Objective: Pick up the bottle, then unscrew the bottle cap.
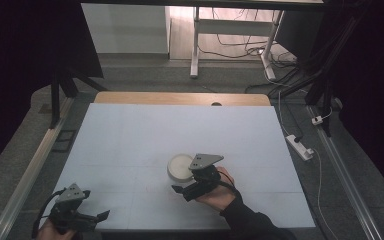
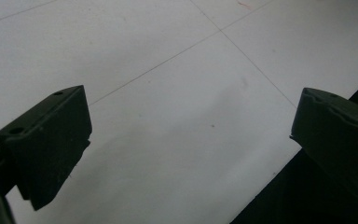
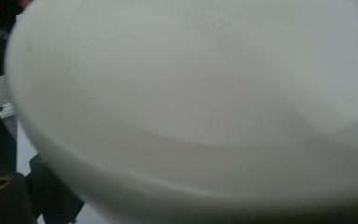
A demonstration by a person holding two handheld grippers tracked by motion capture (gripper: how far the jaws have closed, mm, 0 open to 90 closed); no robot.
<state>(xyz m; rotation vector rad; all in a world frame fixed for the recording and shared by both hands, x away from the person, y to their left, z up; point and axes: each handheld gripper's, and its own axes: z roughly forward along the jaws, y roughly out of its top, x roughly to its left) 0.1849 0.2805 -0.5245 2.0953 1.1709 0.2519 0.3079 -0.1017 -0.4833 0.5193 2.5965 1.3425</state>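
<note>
Overhead, table: we see a wide pale blue-white table with faint seam lines and a wooden strip along its far edge.
Surroundings: dark floor, cables, a power strip on the floor at the right, and desk legs beyond.
Bowl: a small white round bowl sits right of the table's centre, towards the near edge; in the right gripper view its smooth, plain, empty inside looms very close and blurred.
Right gripper: the right gripper is held against the bowl's near right side, touching or just beside it. We cannot tell whether its claw is spread or pinching the rim.
Left gripper: the left gripper rests at the near left corner, well apart from the bowl. Its claw is spread wide over bare table, holding nothing.
Risk: we judge the smooth wall could slip from a shallow pinch, or a sideways nudge could slide or tip the bowl.
</note>
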